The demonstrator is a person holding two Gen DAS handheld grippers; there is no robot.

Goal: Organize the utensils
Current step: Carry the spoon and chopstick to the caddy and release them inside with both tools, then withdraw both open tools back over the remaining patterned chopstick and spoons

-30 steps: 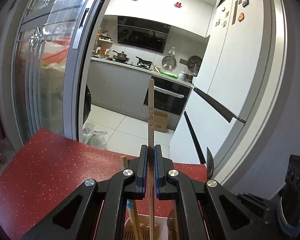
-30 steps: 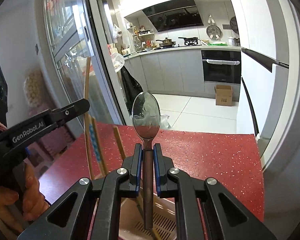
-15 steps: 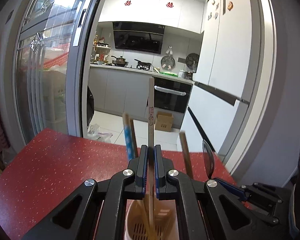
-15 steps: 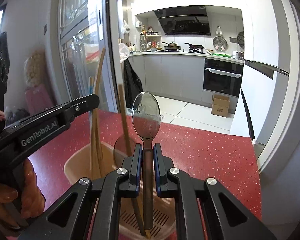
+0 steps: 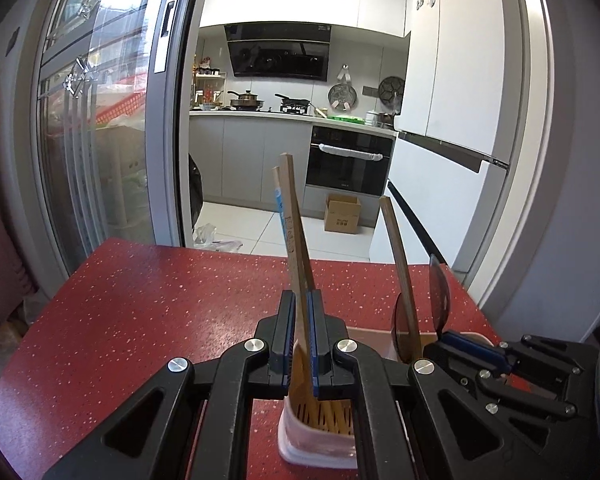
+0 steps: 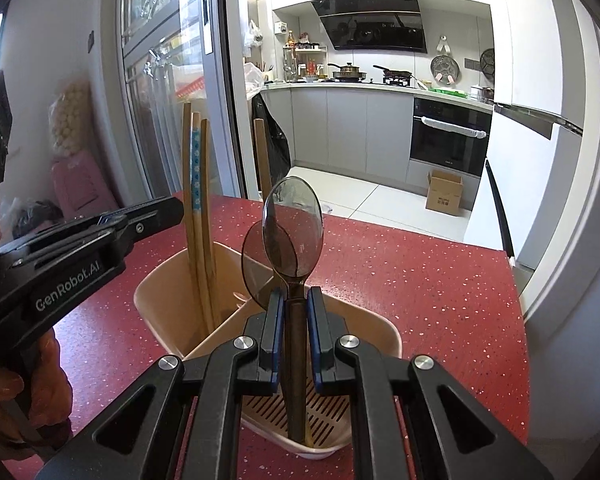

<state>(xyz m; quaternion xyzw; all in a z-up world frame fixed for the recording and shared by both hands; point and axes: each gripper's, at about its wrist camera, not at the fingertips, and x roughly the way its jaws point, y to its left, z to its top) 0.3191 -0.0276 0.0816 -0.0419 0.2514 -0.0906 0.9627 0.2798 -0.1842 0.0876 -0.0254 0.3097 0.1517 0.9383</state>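
Holding upright: left gripper (image 5: 300,336) clamps a chopstick (image 5: 294,232), right gripper (image 6: 293,330) clamps a spoon (image 6: 293,228), both ends down in the holder (image 6: 168,276) directly below.

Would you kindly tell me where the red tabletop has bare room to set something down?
Bare: the red tabletop left of the utensil holder, toward the glass door, and the strip between the holder and the far edge. Crowded: the holder itself, packed with chopsticks, two spoons and both grippers.
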